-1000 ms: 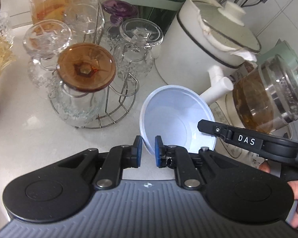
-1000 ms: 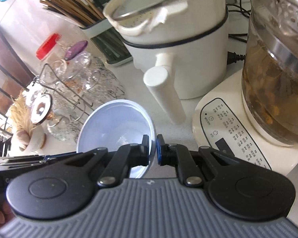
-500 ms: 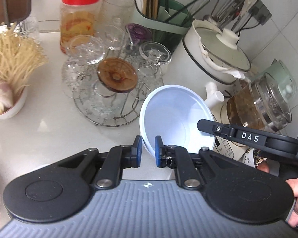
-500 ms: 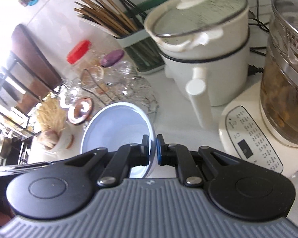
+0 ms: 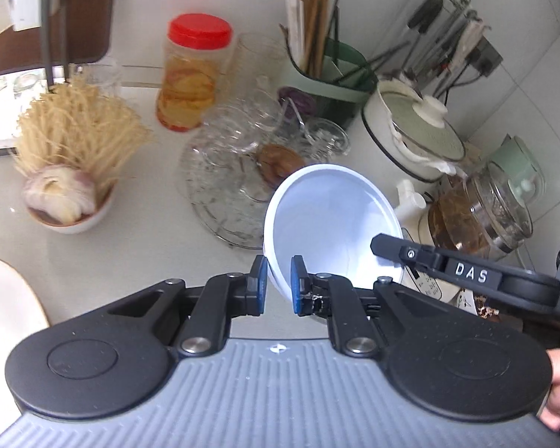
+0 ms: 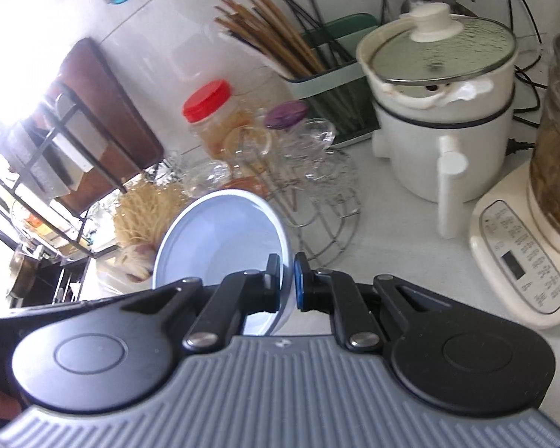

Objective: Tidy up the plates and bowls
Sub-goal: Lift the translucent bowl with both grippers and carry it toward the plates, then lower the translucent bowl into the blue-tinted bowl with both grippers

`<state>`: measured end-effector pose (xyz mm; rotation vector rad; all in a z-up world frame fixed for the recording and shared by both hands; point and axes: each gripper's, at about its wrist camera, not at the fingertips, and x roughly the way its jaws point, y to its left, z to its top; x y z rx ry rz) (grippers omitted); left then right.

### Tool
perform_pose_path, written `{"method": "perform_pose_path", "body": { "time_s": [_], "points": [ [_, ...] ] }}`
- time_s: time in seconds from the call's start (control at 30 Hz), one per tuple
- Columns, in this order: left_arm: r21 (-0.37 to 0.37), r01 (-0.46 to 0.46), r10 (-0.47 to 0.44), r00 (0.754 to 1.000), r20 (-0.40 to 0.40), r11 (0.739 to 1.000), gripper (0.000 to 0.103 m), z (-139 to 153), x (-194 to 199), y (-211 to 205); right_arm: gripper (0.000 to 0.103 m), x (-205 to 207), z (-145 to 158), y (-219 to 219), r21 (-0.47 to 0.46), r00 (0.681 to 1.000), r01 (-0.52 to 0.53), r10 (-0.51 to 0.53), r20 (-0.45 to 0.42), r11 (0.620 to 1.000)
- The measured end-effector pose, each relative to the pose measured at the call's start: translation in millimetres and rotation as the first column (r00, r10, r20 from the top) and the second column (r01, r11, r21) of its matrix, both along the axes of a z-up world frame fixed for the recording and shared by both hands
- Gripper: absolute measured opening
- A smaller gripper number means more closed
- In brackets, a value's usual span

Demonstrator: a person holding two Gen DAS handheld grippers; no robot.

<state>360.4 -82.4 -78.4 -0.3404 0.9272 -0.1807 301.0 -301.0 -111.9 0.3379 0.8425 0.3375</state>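
So far I have only the white bowl [image 5: 328, 220] in hand: my left gripper [image 5: 279, 285] and right gripper [image 6: 287, 282] are each pinched tight on opposite sides of its rim, holding it tilted above the counter [image 5: 138, 261]. I judge it not yet put away, and no stack shows.

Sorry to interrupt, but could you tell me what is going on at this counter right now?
A person is holding one white bowl with two handheld tongs at once. The left tongs are clamped on the bowl's near rim, and the right tongs pinch the opposite rim. The bowl is empty, tilted, and held above the counter, in front of the glass rack and the white pot. It has not been set down anywhere yet.
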Motion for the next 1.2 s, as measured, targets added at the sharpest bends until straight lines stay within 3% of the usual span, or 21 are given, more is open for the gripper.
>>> {"method": "perform_pose_path", "body": {
  "time_s": [0.37, 0.63, 0.9, 1.2],
  "points": [
    [-0.038, -0.069, 0.069, 0.998, -0.001, 0.997, 0.015, -4.4, -35.1, 42.2, 0.010, -15.6, 0.9, 45.3, -0.037, 0.999, -0.043, 0.043, 0.000, 0.998],
    [-0.090, -0.166, 0.160, 0.985, -0.070, 0.982, 0.015, -23.5, -58.8, 64.5, 0.010, -24.7, -14.4, 69.2, -0.056, 0.993, -0.094, 0.090, -0.072, 0.994],
    [-0.090, -0.231, 0.217, 0.965, -0.146, 0.969, 0.016, -47.3, -76.3, 78.0, 0.011, -32.2, -38.1, 92.5, -0.094, 0.978, -0.157, 0.141, -0.156, 0.983],
    [-0.081, -0.272, 0.254, 0.950, -0.179, 0.959, 0.016, -68.2, -81.8, 88.3, 0.013, -30.8, -54.9, 110.7, -0.123, 0.960, -0.196, 0.165, -0.226, 0.973]
  ]
}}
